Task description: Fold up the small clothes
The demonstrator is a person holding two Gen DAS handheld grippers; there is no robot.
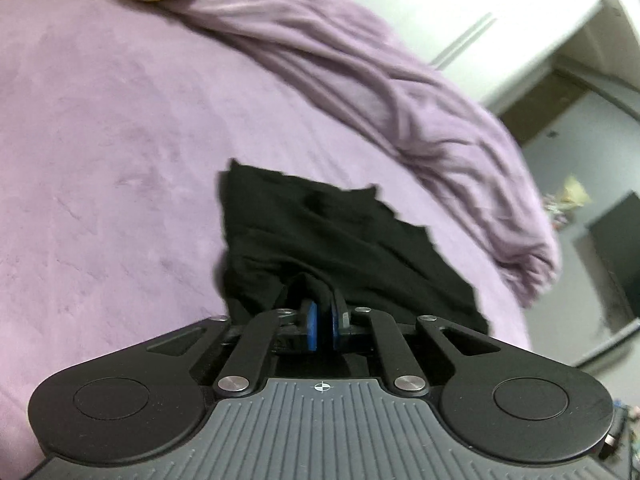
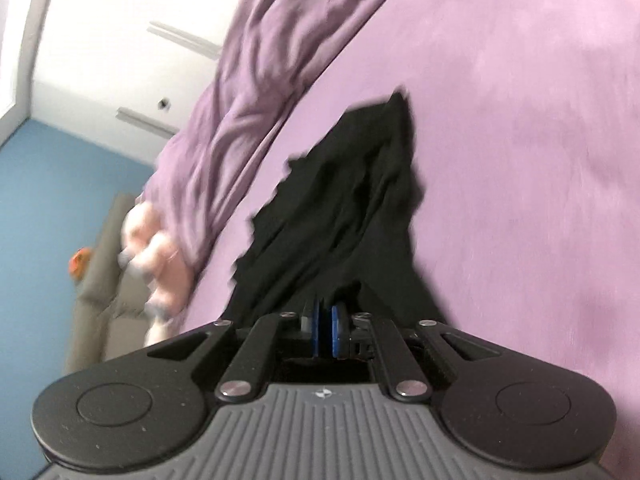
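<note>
Black garment [image 1: 320, 240] spread over the purple bedcover [image 1: 100, 140], stretching away from both tongs; near edge bunched and drawn up into the left gripper [image 1: 322, 320], blue pads [image 1: 311, 326] pressed together on a fold of the cloth; far corners lying flat on the cover, edges ragged with blur; in the right wrist view, same black garment [image 2: 340, 208] rising to a point away from the camera, creased lengthwise, its near end pinched in the right gripper [image 2: 323, 326], blue pads [image 2: 335, 330] closed on the fabric with barely a slit between them; beyond the garment, a rumpled purple blanket [image 1: 380, 92] heaped along the bed's edge; white wardrobe doors [image 2: 120, 40] behind; blue wall [image 2: 48, 208] and a blurred pink soft toy [image 2: 160, 248] beside the blanket.
</note>
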